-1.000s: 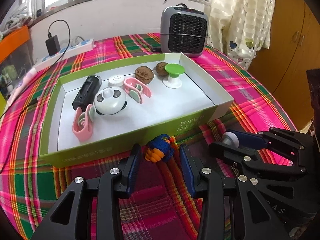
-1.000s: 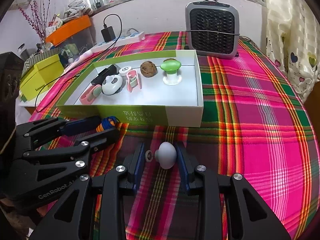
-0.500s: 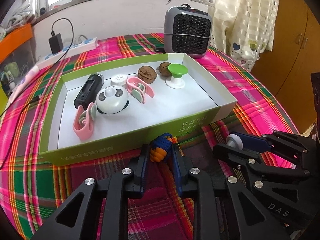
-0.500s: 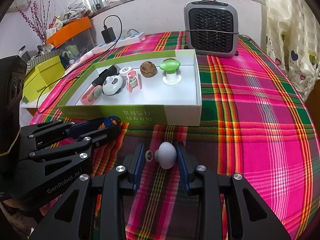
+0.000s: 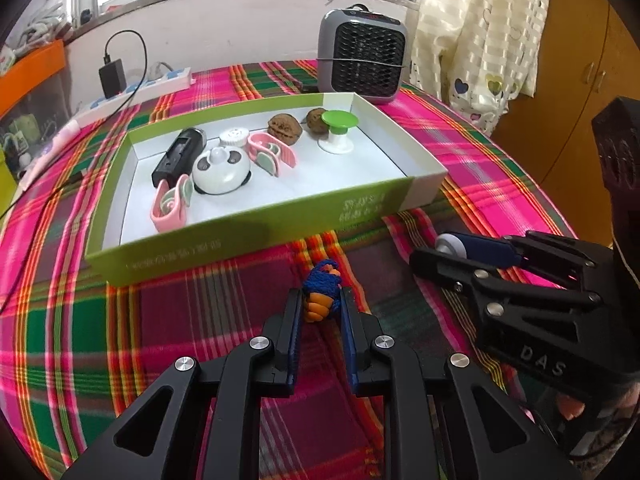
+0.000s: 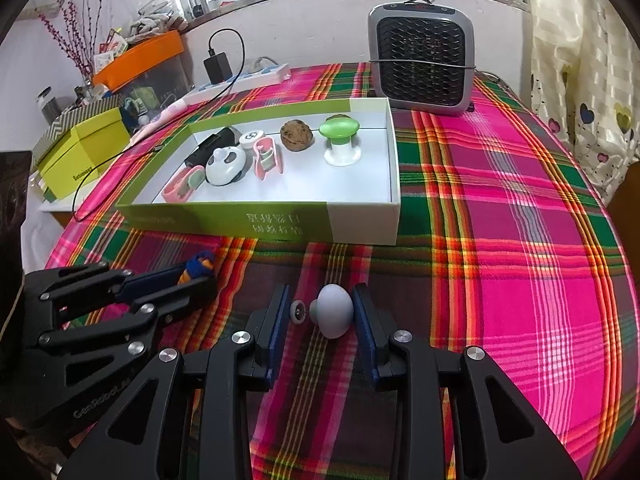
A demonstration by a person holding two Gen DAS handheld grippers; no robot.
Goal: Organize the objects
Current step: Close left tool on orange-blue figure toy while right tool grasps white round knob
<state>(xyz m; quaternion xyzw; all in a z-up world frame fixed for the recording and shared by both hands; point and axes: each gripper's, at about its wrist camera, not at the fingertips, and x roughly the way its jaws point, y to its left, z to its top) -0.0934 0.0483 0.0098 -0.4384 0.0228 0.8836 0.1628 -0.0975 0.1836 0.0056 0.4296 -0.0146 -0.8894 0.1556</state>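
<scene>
My left gripper (image 5: 320, 295) is closing its jaws the last bit on a blue-and-orange knotted cord toy (image 5: 319, 309), and both pads press on it just in front of the green-and-white box (image 5: 260, 236). My right gripper (image 6: 320, 294) is shut on a pale blue mushroom-shaped knob (image 6: 333, 312) lying sideways over the plaid cloth. The left wrist view shows the right gripper (image 5: 460, 246) to the right with the knob (image 5: 447, 242) at its tips. In the right wrist view, the left gripper (image 6: 196, 274) sits at the left holding the toy (image 6: 199, 263).
The box (image 6: 224, 220) holds a black torch (image 5: 178, 156), a panda-shaped gadget (image 5: 221, 168), two pink clips, walnuts and a green mushroom knob (image 5: 339, 128). A grey heater (image 5: 362, 60) stands behind it. A power strip (image 5: 136, 88) and a yellow box (image 6: 80, 152) lie to the left.
The left jaws have closed from wide apart onto the knotted toy, and the left view has drawn back slightly from the box. The right gripper and its knob have not moved.
</scene>
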